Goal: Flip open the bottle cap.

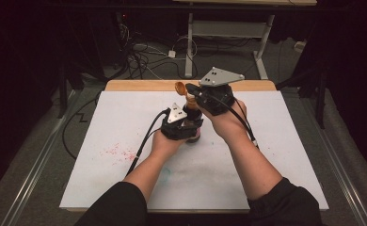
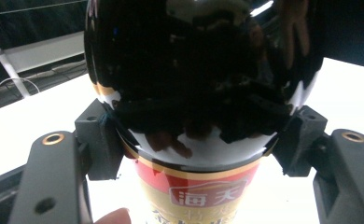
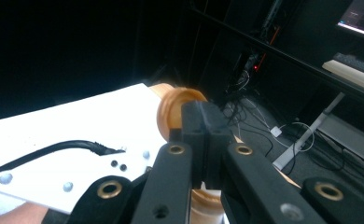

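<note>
One dark glass sauce bottle with a red-and-gold label stands upright near the middle of the white sheet that covers the wooden table. One orange flip cap is hinged open at the bottle's top and tilts back toward the far edge.

Two grippers are in use — one per hand. The left gripper comes in from the left of the bottle, and its two black jaws press against opposite sides of the rounded glass body, just above the label; the left gripper view shows both pads touching the bottle. One fingertip shows at the bottom edge of that view.

The right gripper sits above and behind the bottle's neck. Its two jaws are pressed together with the thin edge of the orange cap pinched at their tips — the right gripper view shows the pads meeting with no gap.

One pink stain marks the sheet to the left, well apart from the bottle.
</note>
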### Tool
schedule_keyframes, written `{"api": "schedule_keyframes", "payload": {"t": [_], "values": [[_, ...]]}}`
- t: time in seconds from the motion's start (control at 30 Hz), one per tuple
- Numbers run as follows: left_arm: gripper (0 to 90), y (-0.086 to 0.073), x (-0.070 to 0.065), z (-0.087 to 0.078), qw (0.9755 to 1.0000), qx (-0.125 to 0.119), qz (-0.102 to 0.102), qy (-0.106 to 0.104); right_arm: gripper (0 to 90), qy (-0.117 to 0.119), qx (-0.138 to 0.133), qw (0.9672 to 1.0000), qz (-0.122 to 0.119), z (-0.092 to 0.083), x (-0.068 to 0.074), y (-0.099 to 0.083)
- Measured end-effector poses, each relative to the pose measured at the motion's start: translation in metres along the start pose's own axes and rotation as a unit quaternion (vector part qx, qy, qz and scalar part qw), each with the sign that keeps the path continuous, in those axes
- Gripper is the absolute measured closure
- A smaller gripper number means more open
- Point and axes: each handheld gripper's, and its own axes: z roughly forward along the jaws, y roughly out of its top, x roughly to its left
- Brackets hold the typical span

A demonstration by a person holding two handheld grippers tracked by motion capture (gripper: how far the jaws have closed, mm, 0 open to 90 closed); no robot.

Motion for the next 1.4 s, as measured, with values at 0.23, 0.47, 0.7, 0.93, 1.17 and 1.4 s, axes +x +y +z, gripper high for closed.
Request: {"api": "schedule_keyframes", "payload": {"t": [0.23,0.47,0.7,0.93,1.17,1.4], "values": [[29.0,0.000,-0.003,0.002,0.9995,-0.018,-0.021,-0.016,90.0,-0.007,0.002,1.0000,0.006,-0.005,-0.006,-0.007],[28.8,0.000,-0.003,0.002,0.9995,-0.017,-0.021,-0.015,90.0,-0.016,0.002,0.9997,0.016,-0.014,-0.013,-0.015],[28.5,0.002,-0.002,0.002,0.9995,-0.013,-0.023,-0.015,56.5,-0.005,0.002,0.9989,0.046,-0.019,-0.025,-0.033],[28.0,0.003,-0.003,0.003,0.9994,-0.012,-0.030,-0.013,21.4,0.002,-0.004,0.9976,0.069,-0.019,-0.034,-0.052],[19.5,0.005,0.003,-0.001,0.9996,0.017,-0.020,-0.007,0.3,-0.014,-0.013,0.9958,0.089,-0.018,-0.038,-0.070],[0.0,0.004,0.003,-0.007,0.9985,0.037,-0.036,-0.019,0.3,-0.021,-0.005,0.9949,0.098,-0.018,-0.039,-0.086]]}}
